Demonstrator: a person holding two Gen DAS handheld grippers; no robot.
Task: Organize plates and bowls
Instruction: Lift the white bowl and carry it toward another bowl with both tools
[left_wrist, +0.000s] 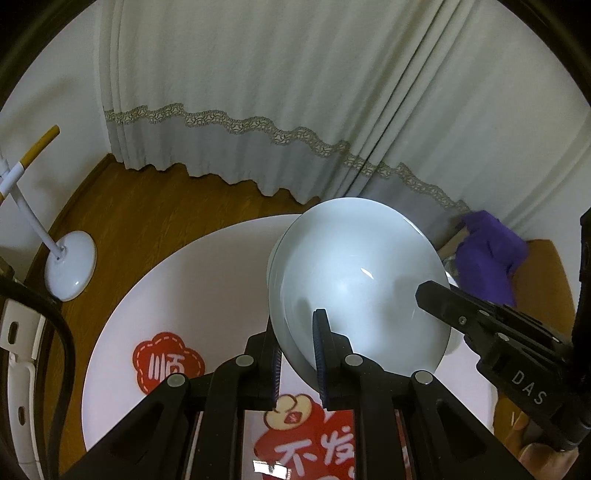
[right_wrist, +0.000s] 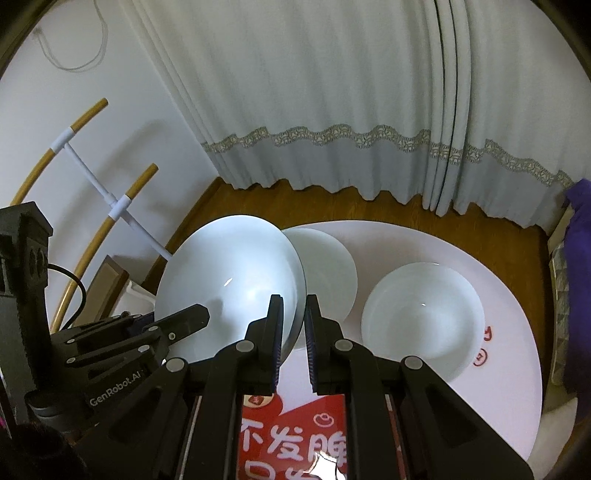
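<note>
White letters "DAS" stand on the black body of the right gripper (left_wrist: 421, 291), at about four o'clock in the left wrist view. "GenRobot.AI" is printed in white on the left gripper (right_wrist: 207, 314), at about eight o'clock in the right wrist view. The round white table (right_wrist: 461, 240) bears red stickers with white Chinese characters: "顺" on a flower-shaped sticker (left_wrist: 168, 363) at seven o'clock, and "不发" on the large red sticker (right_wrist: 291, 443) at six o'clock.
</note>
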